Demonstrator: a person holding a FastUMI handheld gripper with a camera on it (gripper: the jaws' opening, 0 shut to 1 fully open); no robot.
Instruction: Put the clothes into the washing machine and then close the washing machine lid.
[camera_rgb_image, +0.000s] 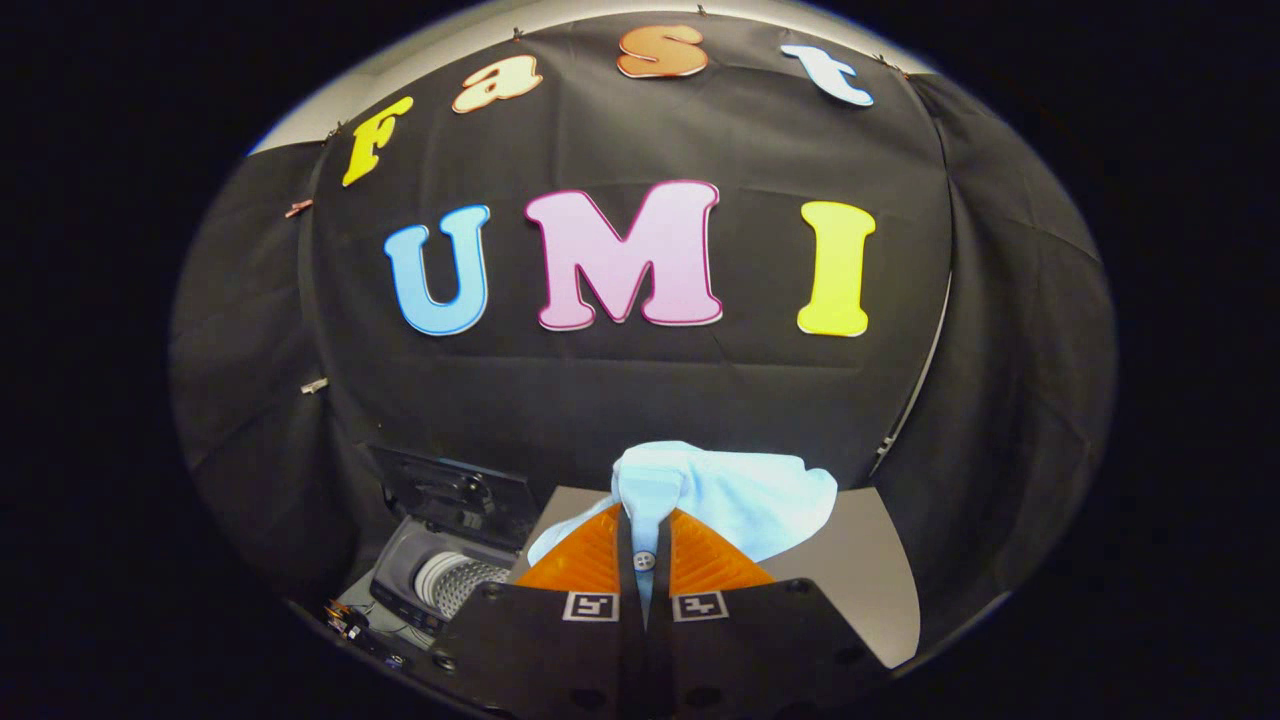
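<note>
Clothes (740, 495), a pale blue garment, are pinched between the two orange fingers (590, 555) of the gripper (645, 545), which are clenched nearly together on a fold of it. A white button shows in the narrow gap between them. The rest of the cloth bunches up just beyond the fingertips and spills to the right, above the grey table (860, 560). The washer (440, 575) sits lower and to the left, its lid (455, 495) standing open and its perforated drum (460, 583) showing.

The grip seems to catch only a thin fold, so the garment could slip free on the way over. The loose bulk on the right may also drape across the washer rim and keep the lid from closing. A swing too far left could knock the raised lid.
</note>
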